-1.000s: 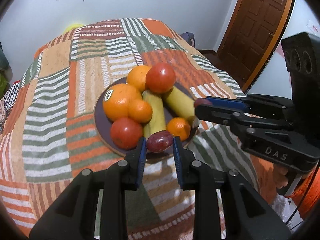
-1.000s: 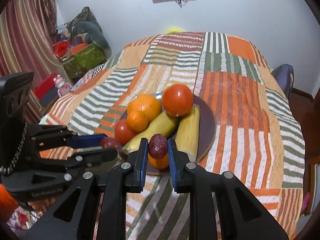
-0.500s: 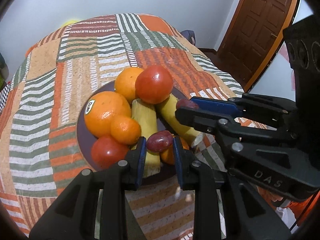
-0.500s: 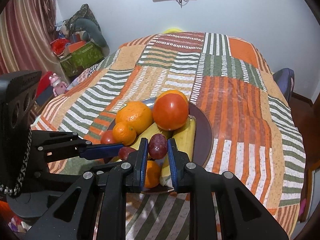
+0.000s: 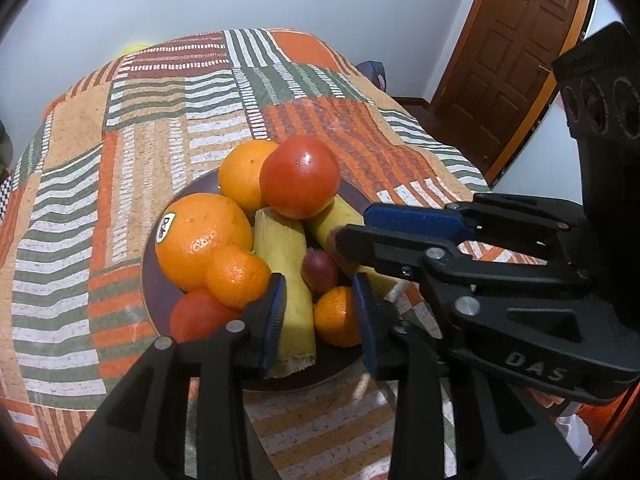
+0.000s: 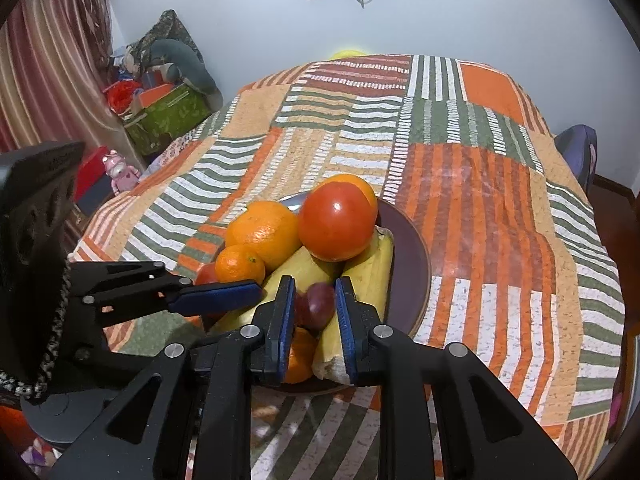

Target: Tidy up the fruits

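Observation:
A dark plate (image 5: 154, 268) on the patchwork cloth holds oranges (image 5: 200, 238), a big red tomato (image 5: 300, 176), bananas (image 5: 286, 268) and small mandarins (image 5: 236, 276). My left gripper (image 5: 320, 304) is open over the plate's near edge; a purple grape (image 5: 320, 270) lies loose between the bananas just beyond its tips. My right gripper (image 6: 314, 302) also stands open over the plate, with purple grapes (image 6: 316, 306) blurred between its pads, apparently free. The right gripper shows from the side in the left wrist view (image 5: 352, 232). The plate's rim (image 6: 416, 256) shows in the right wrist view.
The striped patchwork cloth (image 6: 480, 200) covers the whole round table. A wooden door (image 5: 508, 60) stands at the right. Boxes and toys (image 6: 160, 108) pile up by the curtain at the left. A blue chair back (image 6: 580, 148) stands beyond the table.
Both grippers moved forward over the plate and opened. Each let go of its grape, which dropped among the bananas.

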The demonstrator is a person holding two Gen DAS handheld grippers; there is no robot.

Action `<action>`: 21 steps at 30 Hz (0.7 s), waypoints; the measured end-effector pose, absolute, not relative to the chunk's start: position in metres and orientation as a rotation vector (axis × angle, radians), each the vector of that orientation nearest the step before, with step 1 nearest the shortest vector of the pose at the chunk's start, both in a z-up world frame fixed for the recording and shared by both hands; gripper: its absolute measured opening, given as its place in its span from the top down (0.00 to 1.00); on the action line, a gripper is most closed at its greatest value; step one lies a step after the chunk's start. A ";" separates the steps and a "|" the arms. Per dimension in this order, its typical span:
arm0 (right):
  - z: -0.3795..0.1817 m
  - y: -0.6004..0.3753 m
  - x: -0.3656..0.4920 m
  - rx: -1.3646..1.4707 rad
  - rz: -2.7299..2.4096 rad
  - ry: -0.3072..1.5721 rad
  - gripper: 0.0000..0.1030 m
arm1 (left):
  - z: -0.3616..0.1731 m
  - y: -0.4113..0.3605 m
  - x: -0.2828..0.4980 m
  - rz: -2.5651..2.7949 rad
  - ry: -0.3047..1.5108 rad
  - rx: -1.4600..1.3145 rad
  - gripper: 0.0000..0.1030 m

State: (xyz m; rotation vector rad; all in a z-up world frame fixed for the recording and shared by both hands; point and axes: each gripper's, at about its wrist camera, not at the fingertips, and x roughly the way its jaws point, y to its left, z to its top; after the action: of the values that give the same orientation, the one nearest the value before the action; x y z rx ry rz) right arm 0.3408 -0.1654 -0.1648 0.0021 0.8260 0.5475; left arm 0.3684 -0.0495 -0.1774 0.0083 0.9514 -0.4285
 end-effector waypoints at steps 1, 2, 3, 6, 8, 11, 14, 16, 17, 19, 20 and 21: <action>-0.163 -0.166 0.340 0.004 0.549 0.818 0.76 | -0.177 -0.049 0.368 -0.427 0.950 0.005 0.66; -0.161 -0.166 0.339 0.002 0.548 0.809 0.75 | -0.175 -0.048 0.367 -0.425 0.948 0.003 0.66; -0.157 -0.166 0.337 0.000 0.545 0.798 0.74 | -0.174 -0.048 0.366 -0.424 0.945 0.002 0.66; -0.148 -0.169 0.332 -0.004 0.538 0.773 0.74 | -0.166 -0.043 0.359 -0.414 0.926 -0.009 0.66; -0.138 -0.174 0.325 -0.001 0.523 0.742 0.74 | -0.157 -0.037 0.350 -0.390 0.900 -0.012 0.66; -0.121 -0.184 0.313 0.015 0.506 0.696 0.74 | -0.136 -0.025 0.333 -0.375 0.842 -0.034 0.65; -0.099 -0.193 0.295 0.027 0.486 0.636 0.74 | -0.111 -0.014 0.315 -0.348 0.777 -0.045 0.65; -0.085 -0.196 0.281 0.034 0.478 0.599 0.74 | -0.090 -0.008 0.297 -0.324 0.713 -0.045 0.65; -0.079 -0.197 0.274 0.040 0.477 0.582 0.74 | -0.081 -0.006 0.291 -0.317 0.687 -0.044 0.65; -0.065 -0.198 0.256 0.051 0.478 0.547 0.74 | -0.061 -0.004 0.272 -0.300 0.623 -0.040 0.65; -0.058 -0.197 0.247 0.051 0.478 0.529 0.74 | -0.050 -0.002 0.261 -0.289 0.588 -0.037 0.65; -0.053 -0.196 0.239 0.048 0.477 0.514 0.74 | -0.041 -0.001 0.251 -0.280 0.559 -0.035 0.64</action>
State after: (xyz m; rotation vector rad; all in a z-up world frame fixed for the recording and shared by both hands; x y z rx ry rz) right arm 0.2395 -0.1958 -0.0530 0.0484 0.5140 0.4767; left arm 0.2515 -0.0012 -0.0409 -0.0348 0.5592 -0.2801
